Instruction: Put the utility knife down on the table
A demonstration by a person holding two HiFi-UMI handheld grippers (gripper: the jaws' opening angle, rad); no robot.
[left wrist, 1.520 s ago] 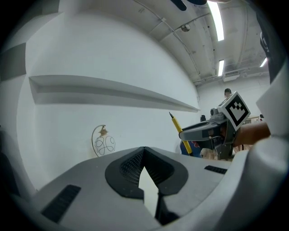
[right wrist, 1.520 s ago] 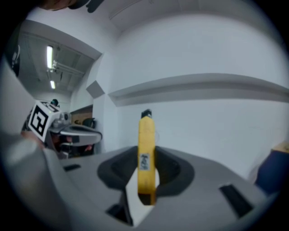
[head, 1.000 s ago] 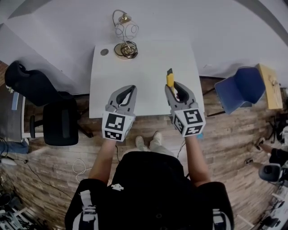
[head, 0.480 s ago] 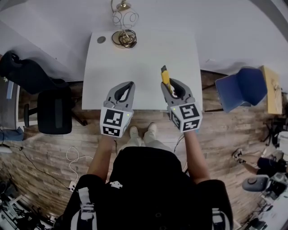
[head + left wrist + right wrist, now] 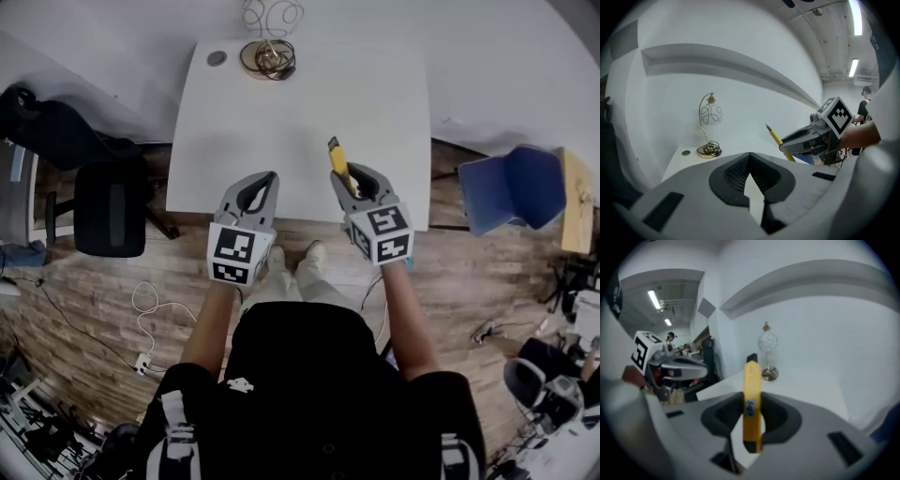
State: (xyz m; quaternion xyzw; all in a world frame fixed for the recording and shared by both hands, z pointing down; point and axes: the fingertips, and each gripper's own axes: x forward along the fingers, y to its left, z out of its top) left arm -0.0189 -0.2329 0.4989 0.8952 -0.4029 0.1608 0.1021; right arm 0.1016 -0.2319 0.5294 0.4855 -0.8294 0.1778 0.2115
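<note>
Nearest, the person's forearms reach out over the wooden floor (image 5: 112, 300). Over the last second both grippers have sunk toward the near edge of the white table (image 5: 300, 122), which now lies closer beneath them than before. The left gripper (image 5: 259, 183) hangs at that edge, left of centre, its jaws together with nothing between them. Just to its right, the right gripper (image 5: 356, 176) is clamped on the yellow utility knife (image 5: 337, 161), holding the handle about midway. The knife's dark-tipped end pokes out past the jaws, pointing away and slightly left over the near right part of the table. From the left gripper view the knife slants nose-up, so it looks to be in the air and not yet laid flat. The descent suggests the put-down is under way. By my judgement, what remains is to lower it until the body rests on the surface, then part the jaws. Farther on the tabletop is bare. At its far edge stands a small table lamp (image 5: 269, 52) with its cord coiled at the base.
</note>
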